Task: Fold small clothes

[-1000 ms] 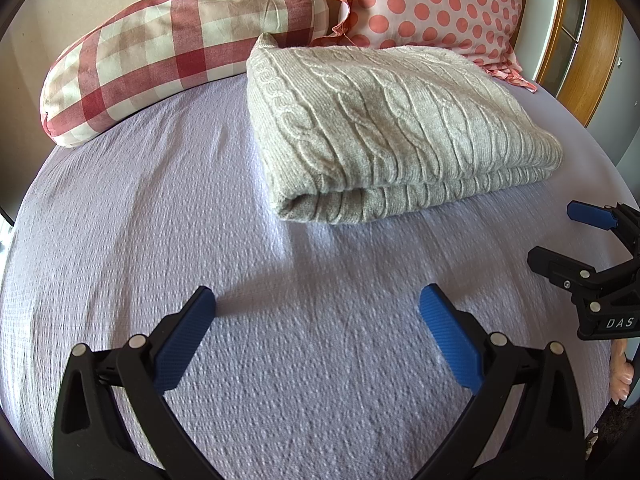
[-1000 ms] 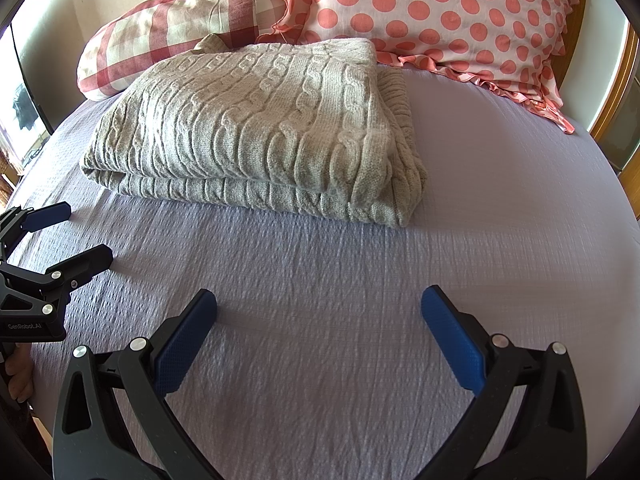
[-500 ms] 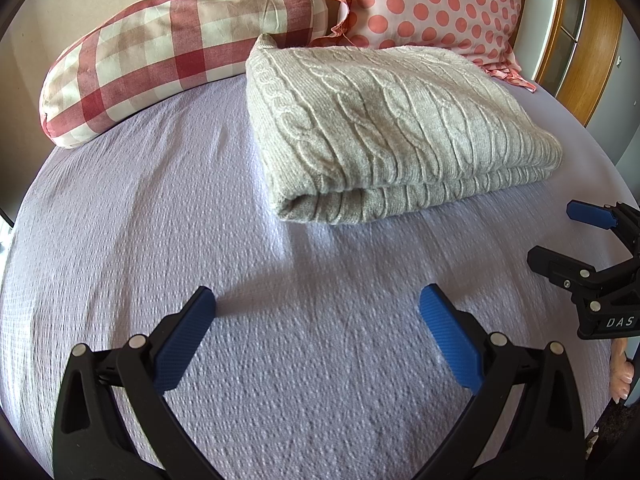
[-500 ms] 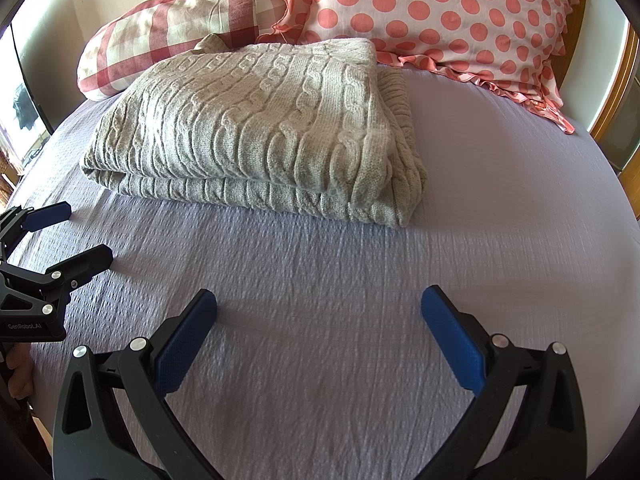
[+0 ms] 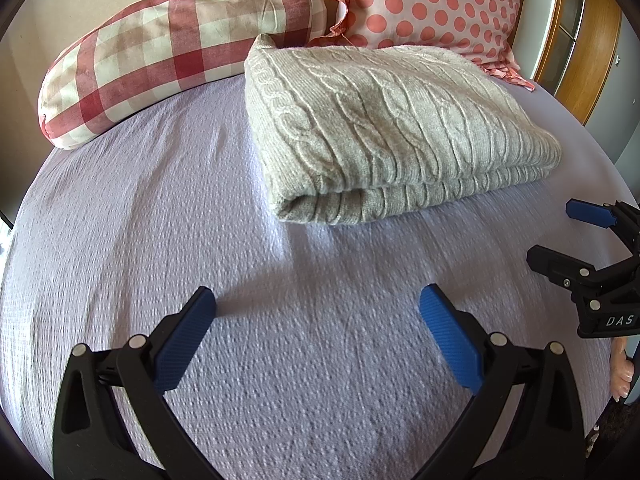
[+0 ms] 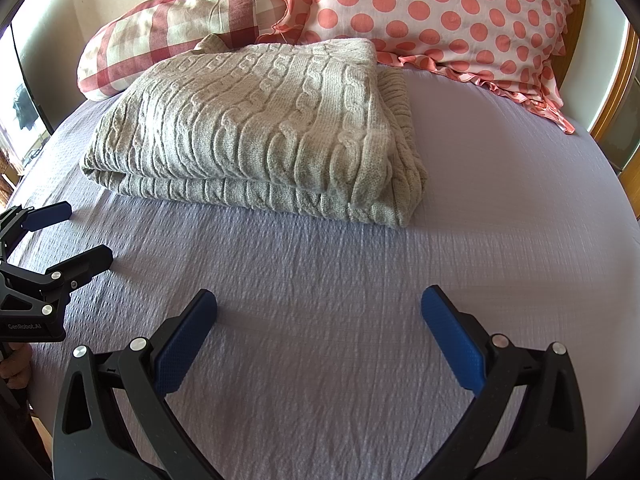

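A beige cable-knit sweater (image 5: 384,128) lies folded into a thick rectangle on the lavender bed cover (image 5: 160,220); it also shows in the right wrist view (image 6: 256,128). My left gripper (image 5: 318,308) is open and empty, held over the bare cover in front of the sweater's near left corner. My right gripper (image 6: 319,308) is open and empty, in front of the sweater's near right corner. Each gripper shows at the edge of the other's view: the right one (image 5: 560,232), the left one (image 6: 76,236). Neither touches the sweater.
A red-and-cream checked pillow (image 5: 172,48) and a pink polka-dot pillow (image 5: 432,4) lie behind the sweater against the headboard. A wooden frame (image 5: 584,40) stands at the far right. The bed's edge curves down on both sides.
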A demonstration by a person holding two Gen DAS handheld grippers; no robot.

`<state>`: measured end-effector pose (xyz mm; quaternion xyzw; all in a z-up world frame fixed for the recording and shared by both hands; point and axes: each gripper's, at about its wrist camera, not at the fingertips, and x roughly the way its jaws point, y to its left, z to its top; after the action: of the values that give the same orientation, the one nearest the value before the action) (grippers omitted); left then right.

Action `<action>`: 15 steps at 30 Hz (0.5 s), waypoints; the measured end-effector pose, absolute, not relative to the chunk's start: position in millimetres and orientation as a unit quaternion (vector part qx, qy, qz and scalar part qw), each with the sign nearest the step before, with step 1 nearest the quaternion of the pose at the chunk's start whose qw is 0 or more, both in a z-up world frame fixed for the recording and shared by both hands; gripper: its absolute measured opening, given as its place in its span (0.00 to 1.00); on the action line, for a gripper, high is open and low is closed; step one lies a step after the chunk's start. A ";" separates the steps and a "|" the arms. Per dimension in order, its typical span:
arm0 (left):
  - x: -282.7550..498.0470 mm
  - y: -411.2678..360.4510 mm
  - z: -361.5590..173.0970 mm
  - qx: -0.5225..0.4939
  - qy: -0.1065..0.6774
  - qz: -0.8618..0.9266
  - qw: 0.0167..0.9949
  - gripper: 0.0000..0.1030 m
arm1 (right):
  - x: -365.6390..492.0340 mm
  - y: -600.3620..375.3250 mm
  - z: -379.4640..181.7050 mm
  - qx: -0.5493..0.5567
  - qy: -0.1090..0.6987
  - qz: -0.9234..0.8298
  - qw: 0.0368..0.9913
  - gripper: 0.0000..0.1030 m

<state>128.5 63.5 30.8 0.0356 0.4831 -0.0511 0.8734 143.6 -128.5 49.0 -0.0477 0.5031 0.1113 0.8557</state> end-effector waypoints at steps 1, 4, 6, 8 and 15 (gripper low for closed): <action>128.5 63.4 30.9 0.036 0.483 -0.051 0.873 0.98 | 143.6 -128.5 49.0 -0.048 0.503 0.111 0.856 0.99; 128.6 63.3 30.7 0.035 0.484 -0.051 0.873 0.98 | 143.5 -128.4 49.0 -0.048 0.503 0.111 0.856 0.99; 129.3 63.6 30.5 0.036 0.486 -0.052 0.872 0.98 | 143.5 -128.5 49.0 -0.048 0.503 0.111 0.856 0.99; 129.4 63.5 30.3 0.036 0.487 -0.052 0.871 0.98 | 143.5 -128.5 49.0 -0.048 0.503 0.111 0.856 0.99; 129.8 64.0 30.0 0.036 0.486 -0.053 0.871 0.98 | 143.6 -128.6 49.0 -0.048 0.503 0.111 0.856 0.99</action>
<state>129.8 64.0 30.0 0.0364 0.4863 -0.0531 0.8714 143.6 -128.6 49.0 -0.0478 0.5031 0.1113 0.8557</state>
